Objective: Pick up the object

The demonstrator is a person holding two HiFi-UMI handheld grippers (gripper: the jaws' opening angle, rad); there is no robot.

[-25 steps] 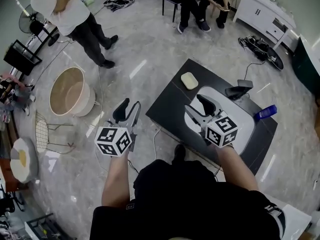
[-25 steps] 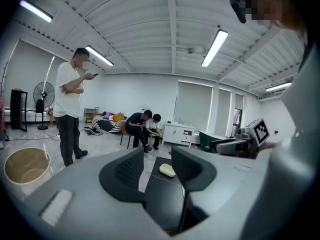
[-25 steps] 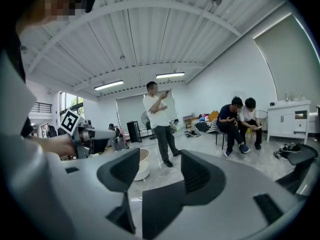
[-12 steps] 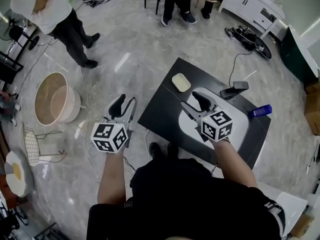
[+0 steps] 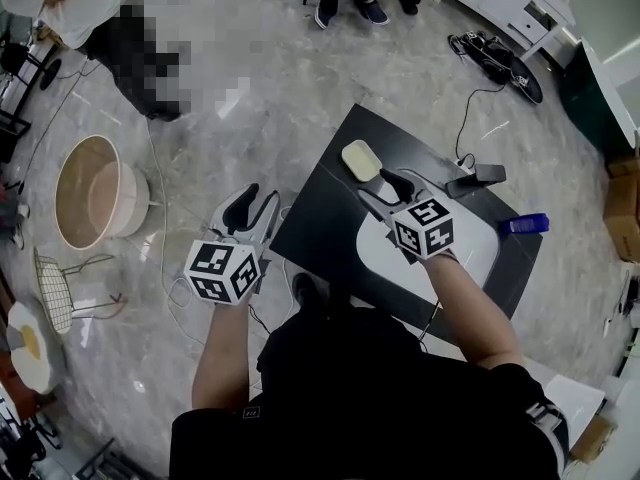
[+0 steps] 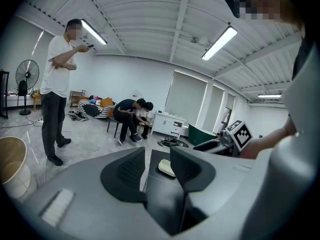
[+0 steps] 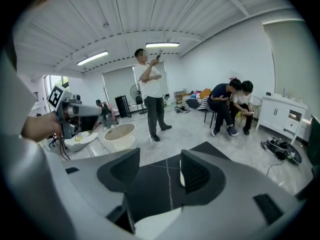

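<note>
Right gripper [image 5: 379,184] has neared the cream, perhaps soap-like object [image 5: 360,160], jaws apart, empty.

large open indoor room, reads as studio or lab space, not home. glossy marble-look floor [image 5: 300,78], ribbed white ceiling [image 6: 150,19] with strip lights [image 6: 220,43], bare white walls [image 6: 125,79], blinds [image 6: 190,99] over big windows. sparse mixed furniture: low black table [image 5: 320,223], white cabinet [image 5: 510,3], standing fan [image 6: 26,76], wire chair [image 5: 70,288], round tub [image 5: 88,190]. loose cables [image 5: 480,108] across floor, cardboard boxes [image 5: 622,203] at edge. seated people [image 7: 232,106] by wall, standing person [image 7: 150,84] nearby.
</note>
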